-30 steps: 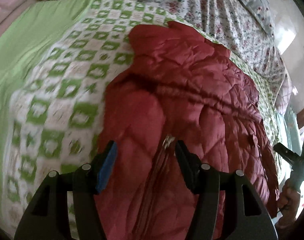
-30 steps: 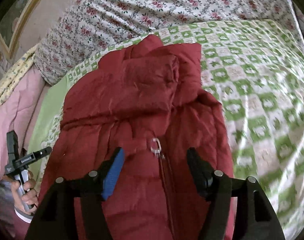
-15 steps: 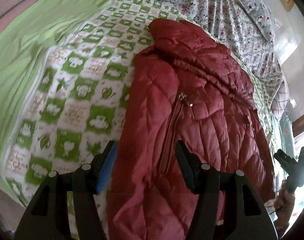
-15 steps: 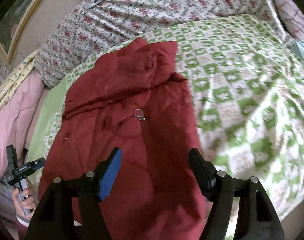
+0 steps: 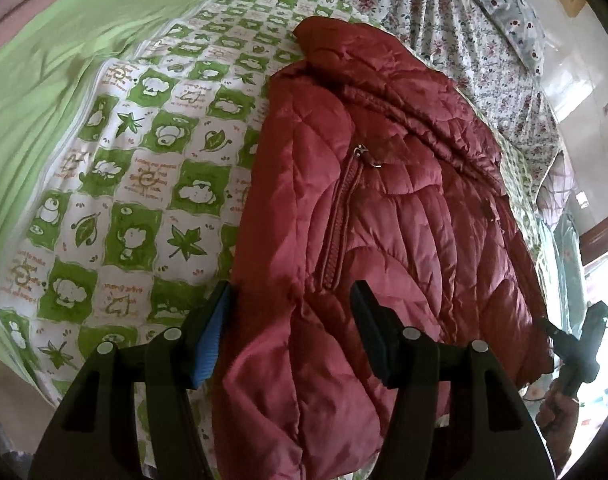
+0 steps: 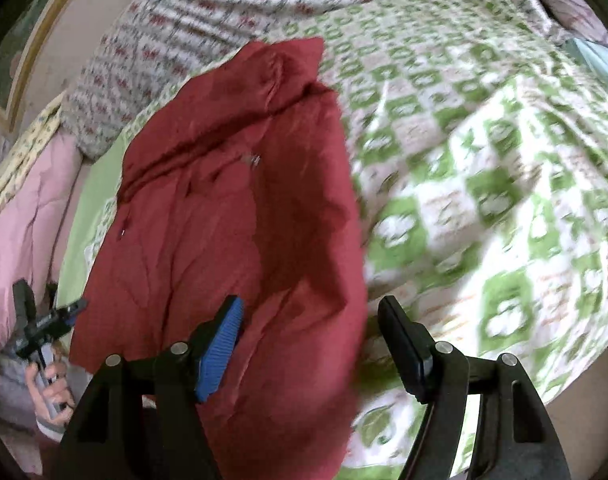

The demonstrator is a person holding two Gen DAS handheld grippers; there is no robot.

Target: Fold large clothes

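Note:
A red quilted jacket [image 5: 383, 208] lies lengthwise on the green-and-white checked bedspread [image 5: 152, 184], collar at the far end and zip pull [image 5: 361, 154] up. My left gripper [image 5: 290, 312] hovers open over the jacket's near hem, with cloth below the gap and no pad pressing on it. In the right wrist view the same jacket [image 6: 232, 208] is motion-blurred. My right gripper [image 6: 309, 332] stands open above its near right edge. Each view catches the other gripper in a hand: the right one [image 5: 579, 344] and the left one [image 6: 44, 324].
A floral sheet [image 5: 463, 20] covers the head of the bed. A plain green sheet [image 5: 44, 80] borders the checked spread. A pink quilt [image 6: 20, 208] lies at the left side. Pale floor [image 5: 575, 76] shows beyond the bed.
Both grippers have drawn back toward the near edge of the bed, so the zip pull sits farther up each view. The jacket now lies stretched out flatter.

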